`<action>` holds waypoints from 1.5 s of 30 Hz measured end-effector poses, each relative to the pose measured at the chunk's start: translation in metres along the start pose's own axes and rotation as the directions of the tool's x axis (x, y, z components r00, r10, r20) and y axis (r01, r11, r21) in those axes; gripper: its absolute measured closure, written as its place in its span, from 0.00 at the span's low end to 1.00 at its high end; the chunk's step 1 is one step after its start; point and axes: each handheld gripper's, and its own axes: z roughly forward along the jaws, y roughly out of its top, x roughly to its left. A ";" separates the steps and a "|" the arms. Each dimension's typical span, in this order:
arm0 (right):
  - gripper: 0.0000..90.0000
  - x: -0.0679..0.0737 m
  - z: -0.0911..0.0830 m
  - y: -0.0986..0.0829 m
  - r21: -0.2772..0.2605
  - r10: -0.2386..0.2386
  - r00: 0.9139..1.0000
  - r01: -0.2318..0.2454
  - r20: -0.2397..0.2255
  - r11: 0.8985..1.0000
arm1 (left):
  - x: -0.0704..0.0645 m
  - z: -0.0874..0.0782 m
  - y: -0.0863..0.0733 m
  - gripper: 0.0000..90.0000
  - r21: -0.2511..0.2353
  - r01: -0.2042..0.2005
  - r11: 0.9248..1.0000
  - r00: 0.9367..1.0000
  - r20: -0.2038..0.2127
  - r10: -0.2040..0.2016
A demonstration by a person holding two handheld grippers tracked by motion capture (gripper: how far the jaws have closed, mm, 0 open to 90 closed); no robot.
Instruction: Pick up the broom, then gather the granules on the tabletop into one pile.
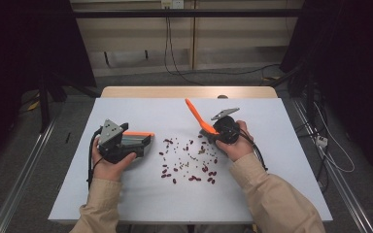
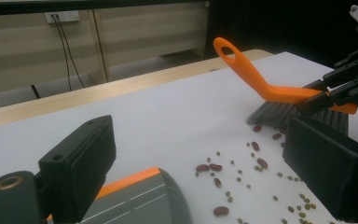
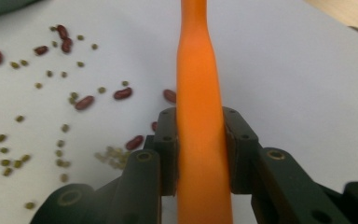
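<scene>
Dustpan (image 2: 135, 198) half-hidden behind left claw (image 2: 200, 172)

a white table top (image 1: 126, 194) sits on a wooden table (image 1: 189, 91) whose pale edge shows along the far side. scattered across the middle of the white surface lie dark red beans (image 1: 194, 178) mixed with smaller greenish beans (image 1: 187, 164), loosely spread between the two hands. a grey dustpan with an orange edge (image 1: 138, 141) rests on the surface to the left of the beans, and the grey bristles (image 2: 272, 113) of an orange brush touch down at the right edge of the scatter.
</scene>
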 end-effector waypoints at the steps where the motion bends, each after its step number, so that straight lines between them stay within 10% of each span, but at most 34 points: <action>1: 0.79 0.002 0.000 0.000 0.000 -0.019 1.000 0.019 0.008 1.000 | 0.000 0.000 0.000 0.10 0.000 0.000 1.000 1.000 0.001 0.000; 20: 0.79 0.023 -0.007 -0.007 -0.028 -0.093 0.993 0.091 -0.067 0.995 | 0.013 -0.002 -0.012 0.07 0.047 0.020 0.999 0.998 0.064 -0.023; 33: 0.79 0.024 -0.011 -0.007 -0.032 -0.113 0.989 0.110 -0.100 0.993 | 0.027 -0.019 -0.036 0.06 0.086 0.049 0.995 0.984 0.167 -0.062; 45: 0.79 -0.009 -0.014 0.008 -0.131 -0.088 0.990 0.073 -0.109 0.989 | 0.032 -0.031 -0.049 0.06 0.101 0.076 0.992 0.980 0.176 -0.093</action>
